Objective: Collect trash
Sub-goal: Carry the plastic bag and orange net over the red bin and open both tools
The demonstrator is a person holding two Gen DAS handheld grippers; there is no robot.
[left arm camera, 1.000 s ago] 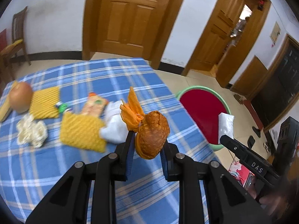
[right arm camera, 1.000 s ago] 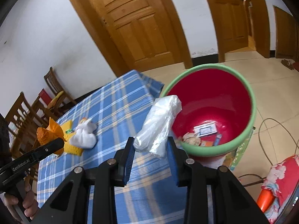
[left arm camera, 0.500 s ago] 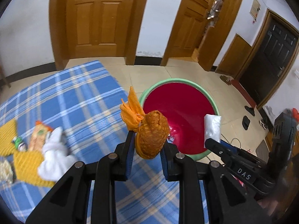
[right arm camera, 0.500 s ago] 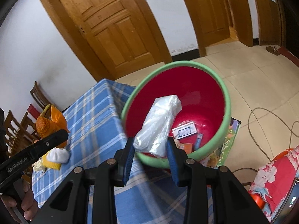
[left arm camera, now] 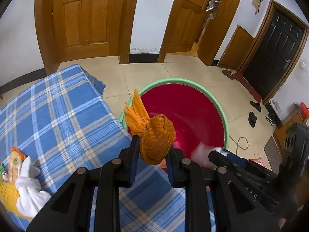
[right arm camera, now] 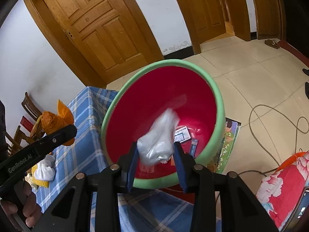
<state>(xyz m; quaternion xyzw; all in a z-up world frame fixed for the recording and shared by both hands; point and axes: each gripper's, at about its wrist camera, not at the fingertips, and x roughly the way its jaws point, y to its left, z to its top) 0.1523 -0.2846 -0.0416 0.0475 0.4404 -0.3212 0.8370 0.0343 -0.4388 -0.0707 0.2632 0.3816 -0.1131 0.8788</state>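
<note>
over the red basin (right arm camera: 218, 104), clear bag (right arm camera: 158, 139) sits between the right gripper's (right arm camera: 156, 158) opening fingers; left gripper (left arm camera: 152, 152) clamps orange mesh (left arm camera: 156, 139).

"genrobot.ai" in white on left gripper (right arm camera: 63, 133) arm; card text unreadable.

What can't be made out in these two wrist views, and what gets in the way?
- Clear plastic bag, right wrist view: motion-blurred between the opening jaws, so whether the pads still touch it is unclear.
- Bottom of the red basin, left wrist view: hidden behind the orange mesh bundle clamped in the left gripper.
- Printed card in the basin: text too small.
- White cloth and yellow mesh on the table: cut off by the left edge.
</note>
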